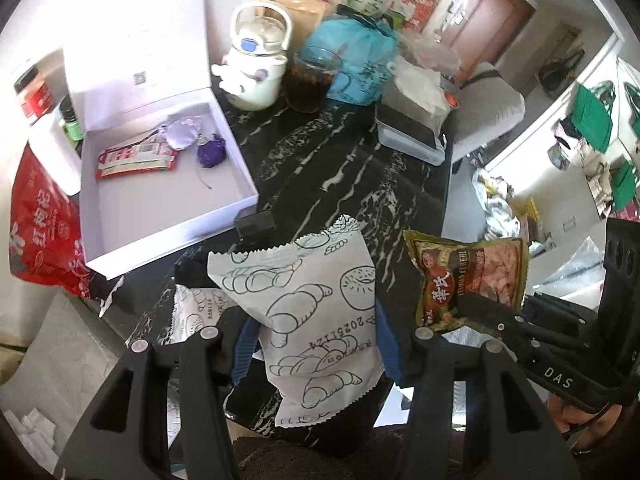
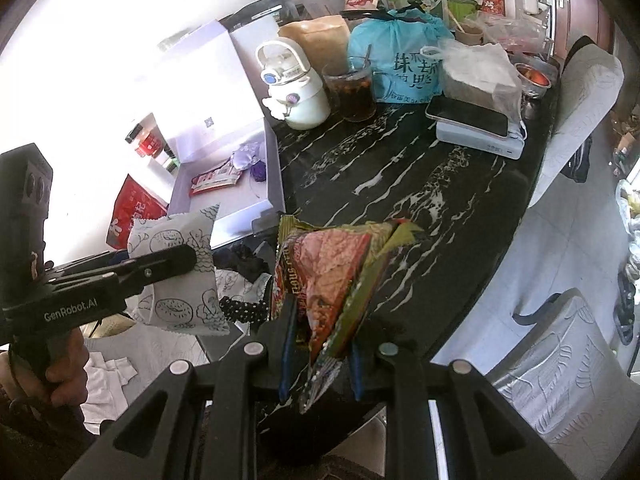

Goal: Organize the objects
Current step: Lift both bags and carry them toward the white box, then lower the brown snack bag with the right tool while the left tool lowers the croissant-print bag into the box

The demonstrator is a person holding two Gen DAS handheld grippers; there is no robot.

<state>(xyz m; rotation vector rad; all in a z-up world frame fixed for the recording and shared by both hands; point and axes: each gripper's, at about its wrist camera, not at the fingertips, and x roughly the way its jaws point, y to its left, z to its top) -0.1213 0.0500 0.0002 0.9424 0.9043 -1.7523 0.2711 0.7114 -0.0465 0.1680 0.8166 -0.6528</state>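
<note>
Left gripper [image 1: 316,344] pinched white bread packet [image 1: 308,320]; right gripper [image 2: 320,344] pinched green snack pouch [image 2: 336,276]. Both held above near table edge. Carrying step judged underway; next, lowering into open white box [image 1: 168,204], far left.

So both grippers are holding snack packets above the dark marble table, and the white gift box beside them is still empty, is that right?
Not quite: the white box is not empty. The left wrist view shows a red packet and two small purple pouches inside. The rest holds.
</note>
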